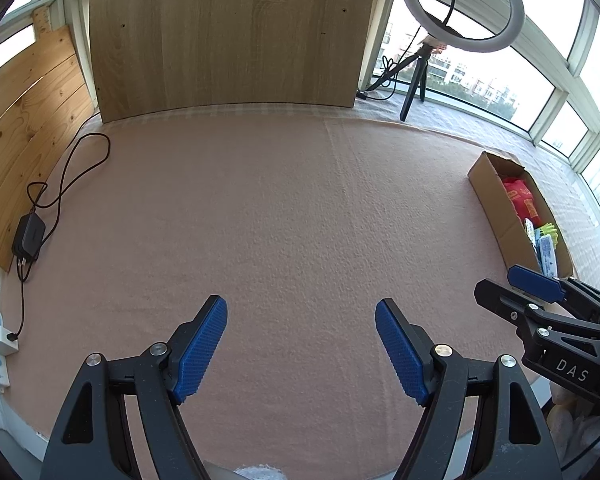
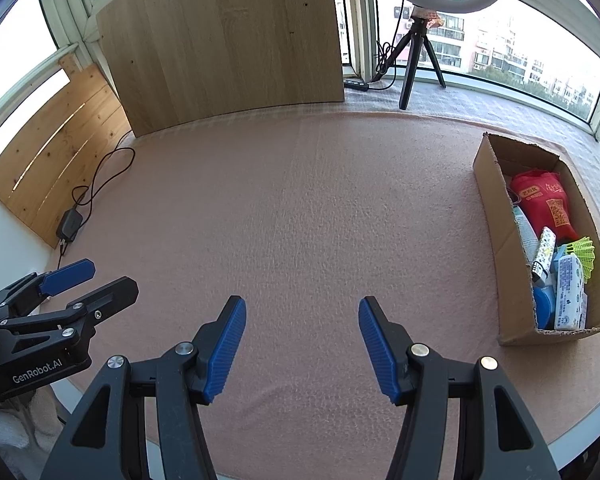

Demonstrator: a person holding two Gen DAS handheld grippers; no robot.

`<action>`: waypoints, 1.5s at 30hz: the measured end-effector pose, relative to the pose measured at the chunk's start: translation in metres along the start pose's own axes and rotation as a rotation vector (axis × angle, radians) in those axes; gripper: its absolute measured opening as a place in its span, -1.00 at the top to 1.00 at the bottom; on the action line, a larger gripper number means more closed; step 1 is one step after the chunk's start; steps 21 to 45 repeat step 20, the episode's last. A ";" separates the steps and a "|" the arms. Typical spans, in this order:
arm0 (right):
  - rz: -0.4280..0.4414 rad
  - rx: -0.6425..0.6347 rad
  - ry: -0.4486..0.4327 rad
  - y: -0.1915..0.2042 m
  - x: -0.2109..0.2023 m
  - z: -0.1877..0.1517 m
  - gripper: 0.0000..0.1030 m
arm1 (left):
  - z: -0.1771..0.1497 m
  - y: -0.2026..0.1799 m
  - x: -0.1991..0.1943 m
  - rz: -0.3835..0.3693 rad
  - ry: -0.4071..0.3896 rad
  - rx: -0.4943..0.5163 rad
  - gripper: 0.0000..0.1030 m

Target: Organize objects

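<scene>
Fingers of the left gripper [image 1: 301, 348] stand wide apart and empty in the lower middle of the left wrist view, over bare pink cloth [image 1: 280, 208]. From them the cardboard box [image 1: 496, 200] lies at the right edge of the frame, its long axis running from upper left to lower right, with the red packet [image 1: 520, 196] at its far end. The right gripper [image 1: 540, 300] shows at the lower right of this view, just beside the box's near end, so I judge it the nearer one. In the right wrist view the right gripper [image 2: 302, 350] is likewise spread open with nothing between its pads, at the lower middle. Here the box [image 2: 500, 236] sits in the right half, well apart from the fingers, its length running away up the frame; the red packet, a yellow shuttlecock [image 2: 582, 254] and a white tissue pack [image 2: 568, 296] lie inside. No loose item shows on the cloth in either view.
</scene>
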State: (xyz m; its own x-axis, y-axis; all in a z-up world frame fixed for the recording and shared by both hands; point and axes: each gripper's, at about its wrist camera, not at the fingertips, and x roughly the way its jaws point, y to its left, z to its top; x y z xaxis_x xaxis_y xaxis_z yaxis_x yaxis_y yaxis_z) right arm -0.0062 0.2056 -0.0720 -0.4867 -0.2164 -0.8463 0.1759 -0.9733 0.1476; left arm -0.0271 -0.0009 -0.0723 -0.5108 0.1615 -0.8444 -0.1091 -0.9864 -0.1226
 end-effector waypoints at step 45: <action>-0.001 0.011 0.014 -0.002 0.006 -0.001 -0.07 | -0.001 -0.005 0.004 0.002 -0.007 0.017 -0.55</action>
